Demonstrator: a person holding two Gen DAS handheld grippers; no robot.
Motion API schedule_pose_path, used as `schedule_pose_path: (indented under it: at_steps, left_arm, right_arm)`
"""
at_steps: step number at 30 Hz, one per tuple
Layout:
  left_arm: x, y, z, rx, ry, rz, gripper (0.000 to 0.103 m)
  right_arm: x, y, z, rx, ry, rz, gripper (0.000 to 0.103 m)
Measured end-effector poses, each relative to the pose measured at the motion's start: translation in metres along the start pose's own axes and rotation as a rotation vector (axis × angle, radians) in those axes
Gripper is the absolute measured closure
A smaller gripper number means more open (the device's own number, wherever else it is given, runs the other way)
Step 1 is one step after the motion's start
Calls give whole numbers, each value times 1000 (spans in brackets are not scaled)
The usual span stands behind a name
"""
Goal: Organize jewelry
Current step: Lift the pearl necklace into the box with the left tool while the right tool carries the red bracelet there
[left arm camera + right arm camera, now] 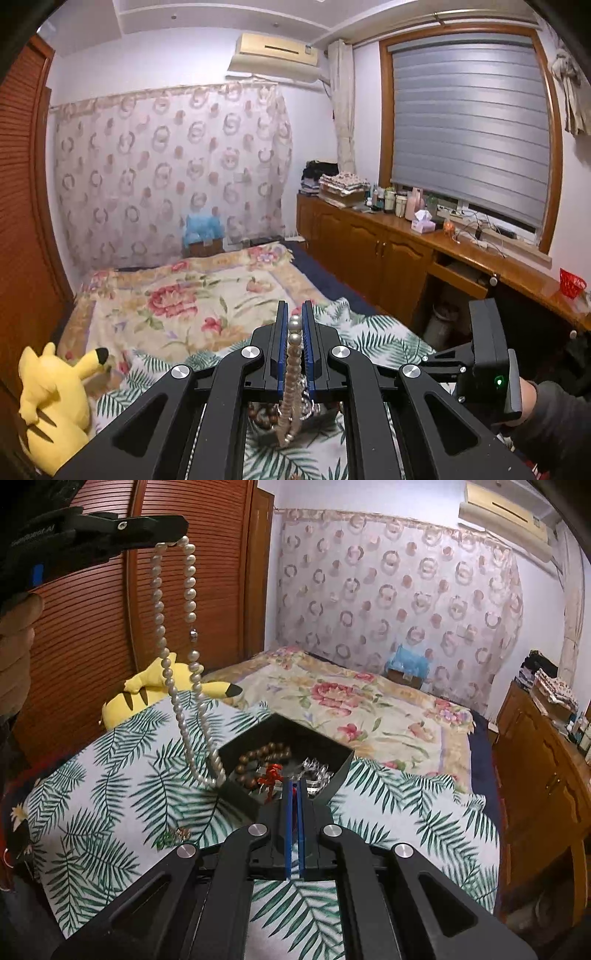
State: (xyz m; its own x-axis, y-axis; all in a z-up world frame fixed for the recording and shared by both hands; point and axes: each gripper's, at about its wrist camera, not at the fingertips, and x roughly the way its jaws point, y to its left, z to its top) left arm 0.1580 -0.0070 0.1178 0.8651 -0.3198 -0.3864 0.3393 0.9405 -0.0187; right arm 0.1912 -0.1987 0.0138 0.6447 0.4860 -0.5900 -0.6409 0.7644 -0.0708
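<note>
My left gripper [294, 321] is shut on a white pearl necklace [294, 354]. From the right wrist view, that left gripper [180, 535] is high at the upper left. The pearl necklace [190, 590] hangs from it in a long loop, its lower end by the left rim of a black box [236, 794]. The box holds brown wooden beads [258, 755], a red cord piece [271, 773] and silver pieces [317, 770]. My right gripper [294, 786] is shut over the box's near side, with a strip of red between its pads.
The box sits on a palm-leaf cloth [110, 794] spread over a floral bed cover [369, 709]. A small green and gold trinket [173, 836] lies on the cloth. A yellow plush toy [55, 398] lies by the louvred wardrobe [92, 627]. Wooden cabinets [369, 243] line the right wall.
</note>
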Motion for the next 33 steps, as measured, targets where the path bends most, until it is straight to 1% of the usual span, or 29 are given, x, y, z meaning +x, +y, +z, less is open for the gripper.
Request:
schedule_pose_path:
  at_steps: [5, 11, 14, 18, 22, 28, 33]
  left_arm:
    - [10, 4, 16, 5, -12, 3, 96]
    - [30, 10, 18, -6, -1, -5, 96]
    - [46, 15, 6, -5, 41, -1, 96]
    - [72, 29, -16, -37, 113, 7, 96]
    - [86, 41, -33, -55, 162, 19, 96]
    - [99, 45, -51, -60, 212, 28, 96]
    - [100, 47, -62, -61, 228, 43, 96]
  right_arm:
    - [4, -6, 13, -4, -9, 2, 100]
    - [15, -13, 23, 1, -12, 14, 100]
    - [23, -15, 26, 4, -10, 22, 100]
    - [35, -18, 27, 9, -3, 30, 100]
    - [46, -19, 27, 15, 6, 40, 100]
    - [61, -18, 27, 21, 22, 56, 100]
    - [69, -15, 27, 22, 34, 63, 100]
